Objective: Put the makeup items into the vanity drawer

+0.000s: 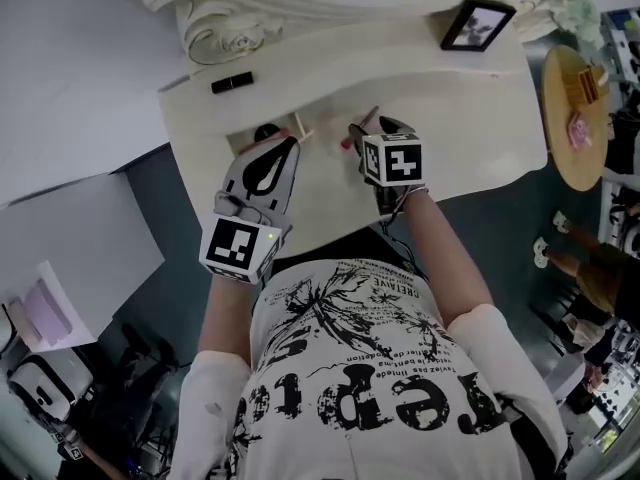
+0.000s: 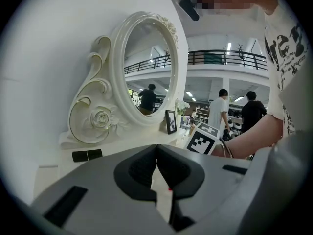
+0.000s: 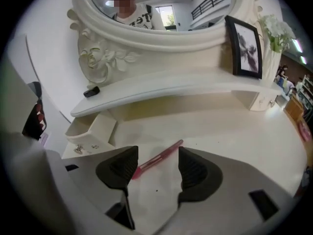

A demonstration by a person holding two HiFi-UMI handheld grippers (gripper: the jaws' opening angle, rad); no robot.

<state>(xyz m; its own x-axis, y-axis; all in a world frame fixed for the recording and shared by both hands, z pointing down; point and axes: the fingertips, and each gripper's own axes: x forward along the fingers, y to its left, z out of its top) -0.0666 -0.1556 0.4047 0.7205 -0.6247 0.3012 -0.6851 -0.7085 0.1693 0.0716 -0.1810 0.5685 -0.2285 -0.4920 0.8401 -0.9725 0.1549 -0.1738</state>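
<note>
A pink makeup pencil (image 3: 168, 149) lies flat on the cream vanity top (image 3: 234, 126). My right gripper (image 3: 157, 156) stands open just over it, one jaw on each side, and the pads do not press on it. In the head view the pencil (image 1: 353, 135) pokes out beside the right gripper (image 1: 376, 128). A small drawer (image 3: 93, 129) stands pulled open to the pencil's left. A black lipstick (image 3: 91, 91) rests on the upper shelf, and it shows again as a black lipstick (image 2: 87, 155). My left gripper (image 2: 156, 153) is shut with nothing in it, low over the table near the drawer (image 1: 302, 128).
An ornate oval mirror (image 2: 146, 67) rises at the back of the vanity. A black picture frame (image 3: 243, 47) and a vase of white flowers (image 3: 275, 31) stand at the right end of the shelf. A round wooden side table (image 1: 575, 118) sits beyond the vanity's right edge.
</note>
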